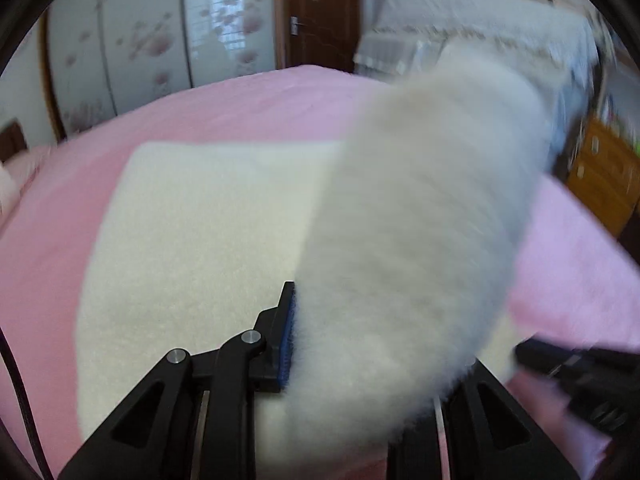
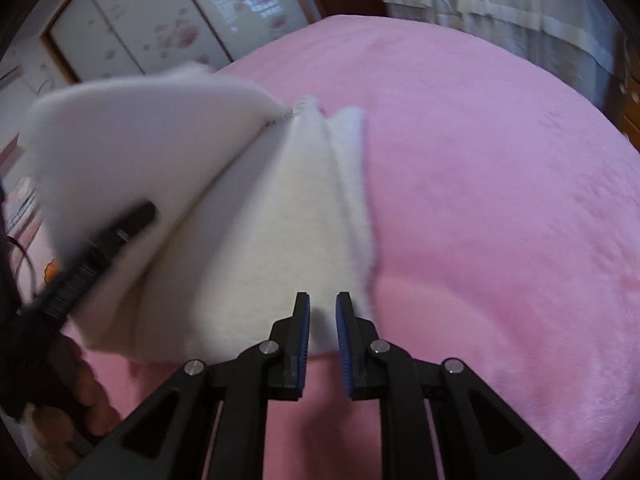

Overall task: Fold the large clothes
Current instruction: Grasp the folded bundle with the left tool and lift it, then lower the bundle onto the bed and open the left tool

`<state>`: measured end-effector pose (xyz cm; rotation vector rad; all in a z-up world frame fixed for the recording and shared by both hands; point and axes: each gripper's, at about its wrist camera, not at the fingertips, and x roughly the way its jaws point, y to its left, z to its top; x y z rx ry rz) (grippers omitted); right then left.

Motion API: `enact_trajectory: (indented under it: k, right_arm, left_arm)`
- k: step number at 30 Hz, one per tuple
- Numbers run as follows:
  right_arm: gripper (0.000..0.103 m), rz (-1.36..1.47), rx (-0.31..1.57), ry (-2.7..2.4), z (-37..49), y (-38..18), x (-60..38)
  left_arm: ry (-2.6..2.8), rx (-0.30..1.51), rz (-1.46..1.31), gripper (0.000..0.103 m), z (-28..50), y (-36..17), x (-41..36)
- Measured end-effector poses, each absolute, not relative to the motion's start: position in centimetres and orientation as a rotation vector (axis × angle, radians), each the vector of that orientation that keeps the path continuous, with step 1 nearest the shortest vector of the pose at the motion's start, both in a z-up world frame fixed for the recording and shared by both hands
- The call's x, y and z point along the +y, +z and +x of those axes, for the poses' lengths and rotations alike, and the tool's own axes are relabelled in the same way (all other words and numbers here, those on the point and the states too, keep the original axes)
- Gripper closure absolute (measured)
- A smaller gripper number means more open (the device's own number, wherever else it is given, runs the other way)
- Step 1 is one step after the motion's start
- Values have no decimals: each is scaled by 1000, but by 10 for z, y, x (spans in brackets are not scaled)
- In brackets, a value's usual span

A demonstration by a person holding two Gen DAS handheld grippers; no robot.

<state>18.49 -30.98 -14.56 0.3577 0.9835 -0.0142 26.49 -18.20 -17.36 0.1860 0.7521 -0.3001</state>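
The left gripper (image 1: 304, 344) is clamped on the white fleece garment's (image 1: 208, 240) raised flap over the pink bed (image 1: 240, 96), long axis running away, while the right gripper (image 2: 322, 320), nearly closed, holds nothing beside its near edge.

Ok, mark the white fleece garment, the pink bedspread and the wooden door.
white fleece garment (image 1: 208, 232), left wrist view, on its flat part lying on the bed.
pink bedspread (image 2: 500, 200), right wrist view, on a bare stretch right of the garment.
wooden door (image 1: 320, 12), left wrist view, on its panel.
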Motion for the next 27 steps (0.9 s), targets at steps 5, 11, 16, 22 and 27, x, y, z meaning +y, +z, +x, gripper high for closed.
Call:
enact_trajectory:
  k: [5,11,16,22,27]
  right_arm:
    - [88,361,978,-23,176,-148,-320]
    - [88,340,967,-35,174,-151,-321]
    - [88,324,967,-54,171,-140,-319]
    - [73,340,928,-3,168,-114,-323]
    - [60,356,879,76,161,-84,-319]
  left_arm:
    - [-297,733,235,81,255,-161,-192]
    - [-313,708,379,81,240,-172,-209]
    - [-341,710,430,79,227,-172,-208]
    - [-504,771,364,33,221,-152,-203]
    - [-573,753,282,33,182,-122,-173]
